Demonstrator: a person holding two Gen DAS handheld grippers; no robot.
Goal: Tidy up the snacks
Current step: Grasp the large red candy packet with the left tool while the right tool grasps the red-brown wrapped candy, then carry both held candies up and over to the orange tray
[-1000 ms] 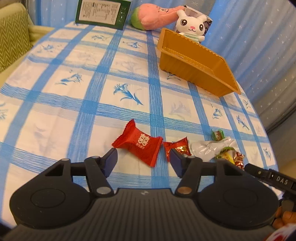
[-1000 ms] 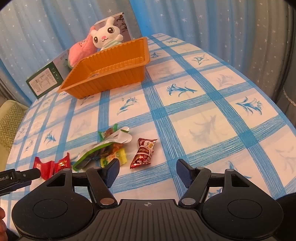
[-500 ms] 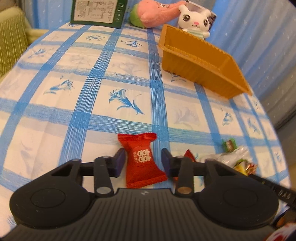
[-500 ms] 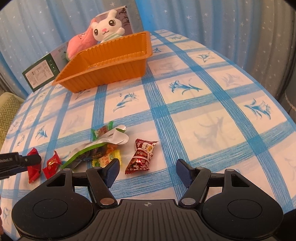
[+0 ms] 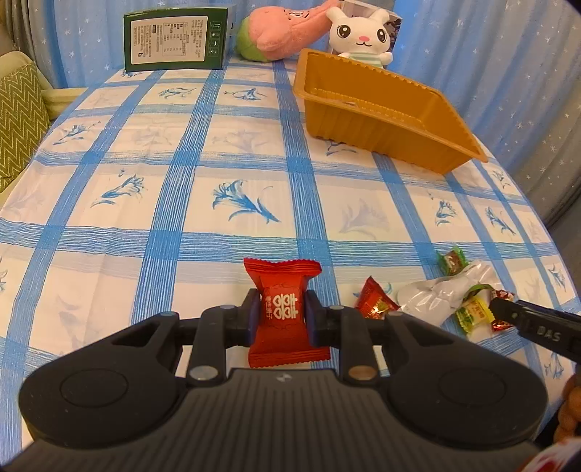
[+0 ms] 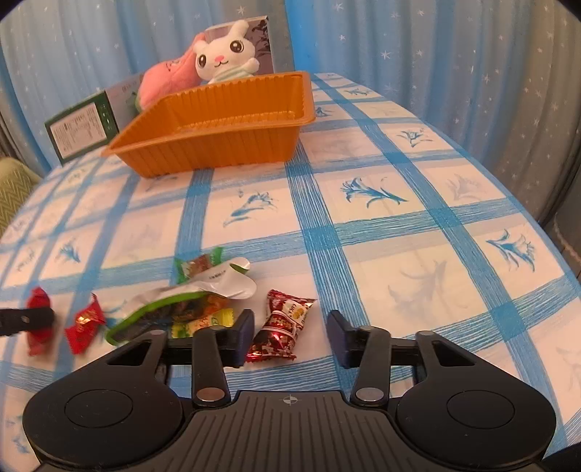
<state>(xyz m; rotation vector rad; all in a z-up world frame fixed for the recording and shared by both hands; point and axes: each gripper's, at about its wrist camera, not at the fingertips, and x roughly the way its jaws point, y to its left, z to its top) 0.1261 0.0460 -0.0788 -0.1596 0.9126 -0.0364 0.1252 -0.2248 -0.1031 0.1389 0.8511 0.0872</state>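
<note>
My left gripper (image 5: 282, 315) is shut on a red candy packet (image 5: 284, 312) with white characters, just above the tablecloth. A small red candy (image 5: 374, 304) lies to its right, beside a torn silver-green bag (image 5: 448, 294) with loose sweets. My right gripper (image 6: 289, 334) is open, its jaws either side of a dark red wrapped candy (image 6: 282, 326). The torn bag (image 6: 189, 301) and a small red candy (image 6: 85, 323) lie to its left. The orange tray (image 6: 218, 130) stands farther back, also in the left wrist view (image 5: 381, 109).
A white rabbit plush (image 5: 361, 34), a pink plush (image 5: 283, 27) and a green box (image 5: 176, 38) stand at the table's far edge behind the tray. The checked tablecloth (image 5: 181, 181) covers a round table. A cushion (image 5: 18, 119) lies at the left.
My left gripper moved forward over the red packet and closed on it. My right gripper moved closer to the dark red candy and its jaws narrowed a little.
</note>
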